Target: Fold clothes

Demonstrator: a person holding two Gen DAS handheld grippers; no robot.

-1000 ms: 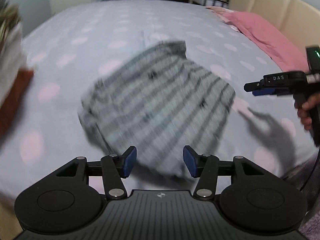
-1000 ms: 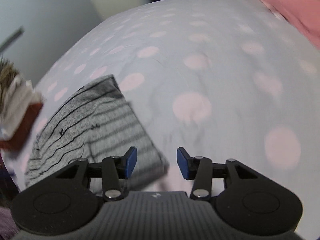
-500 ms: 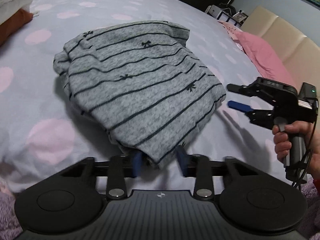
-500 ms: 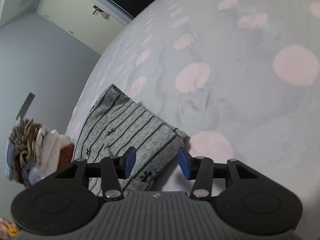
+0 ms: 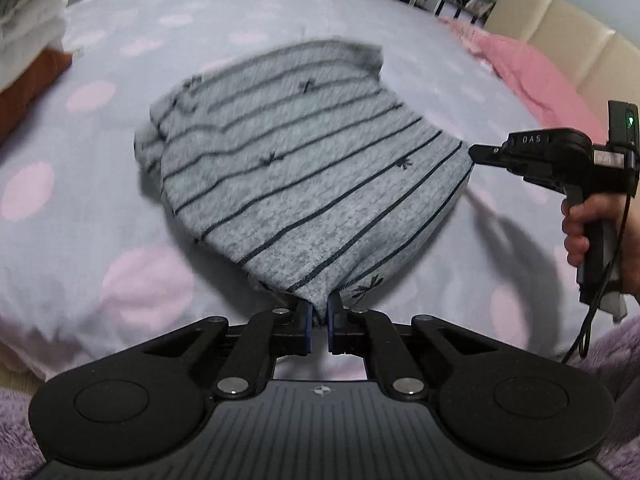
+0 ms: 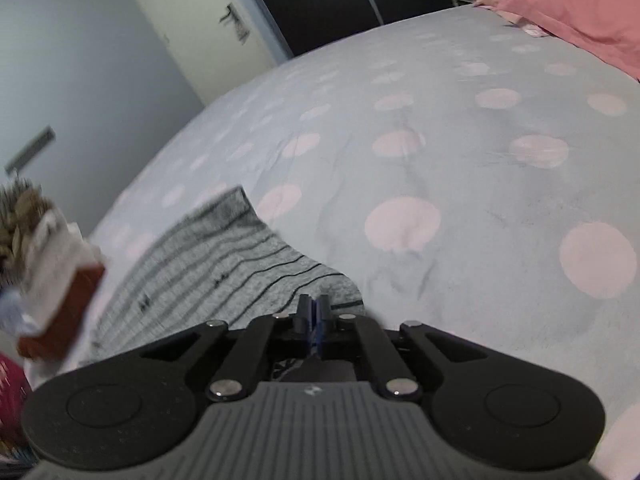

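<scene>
Where the bedsheet (image 5: 248, 12) spreads widest we see smooth pale lilac cotton scattered with soft pink dots, lightly creased in the right wrist view (image 6: 440, 168). One pink pillow (image 5: 536, 76) lies at its far right against a padded beige headboard (image 5: 560, 28). One stack of folded clothes (image 5: 28, 36), white over rust-brown, sits at the left edge. On the sheet's middle lies the single grey sweater (image 5: 304, 168), a fuzzy knit folded into a rough rectangle, crossed by thin dark stripes and sprinkled with small dark bows; its near hem is lifted off the sheet. We hold two grippers. Our left gripper (image 5: 318, 322) points forward and low, its blue pads (image 5: 307, 326) pinched together on the hem's near corner. Our right gripper (image 5: 476, 152) reaches in level from the right, a hand (image 5: 580, 228) wrapped around its handle, its tip at the sweater's right corner; from its own camera (image 6: 314, 320) the jaws are nearly together, with the sweater (image 6: 240, 264) edge just beyond, and we cannot tell whether cloth is caught.
</scene>
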